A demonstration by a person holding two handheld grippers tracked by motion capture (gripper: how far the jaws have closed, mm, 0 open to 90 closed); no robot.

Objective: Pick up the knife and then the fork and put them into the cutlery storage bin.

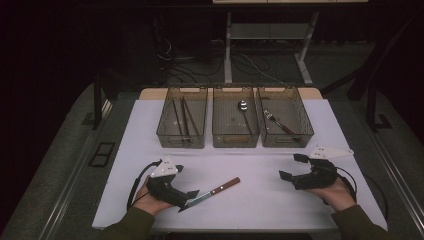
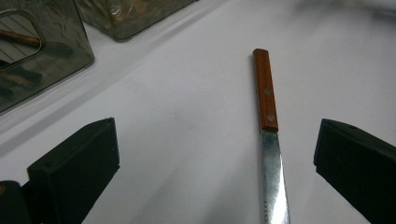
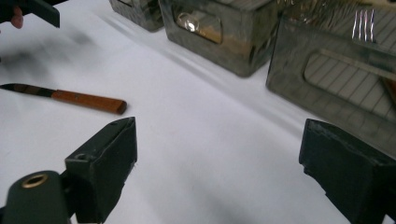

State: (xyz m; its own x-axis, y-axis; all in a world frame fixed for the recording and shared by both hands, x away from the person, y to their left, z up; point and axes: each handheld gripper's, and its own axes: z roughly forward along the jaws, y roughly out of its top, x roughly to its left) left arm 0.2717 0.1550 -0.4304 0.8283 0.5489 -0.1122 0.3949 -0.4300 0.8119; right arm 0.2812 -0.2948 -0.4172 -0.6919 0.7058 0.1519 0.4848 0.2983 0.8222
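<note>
Both grippers rest low at the near edge of the white table (image 1: pixel 150 130), each in one of the person's hands. On the person's left, the left gripper (image 1: pixel 186 200) sits with its jaws spread wide and nothing pressed between them; the knife (image 1: pixel 212 192) lies flat on the table with its blade end running in between those jaws, and in the left gripper view the serrated steel blade passes nearer one jaw while the wooden handle (image 2: pixel 265 88) points away from the gripper, touching neither pad as far as can be seen. From above, the knife lies slanted, blade tip near the left gripper and handle angled up toward the middle of the table. On the opposite side, the right gripper (image 1: pixel 293 167) is also spread wide and empty, well apart from the knife; its own view shows bare table between its jaws and the knife off to one side. Farther back, three clear bins stand side by side in a row: the left bin (image 1: pixel 172 136) holds chopsticks (image 1: pixel 182 117), the middle bin (image 1: pixel 235 137) holds a spoon (image 1: pixel 244 111), and the right bin (image 1: pixel 300 132) holds a fork (image 1: pixel 276 121).
</note>
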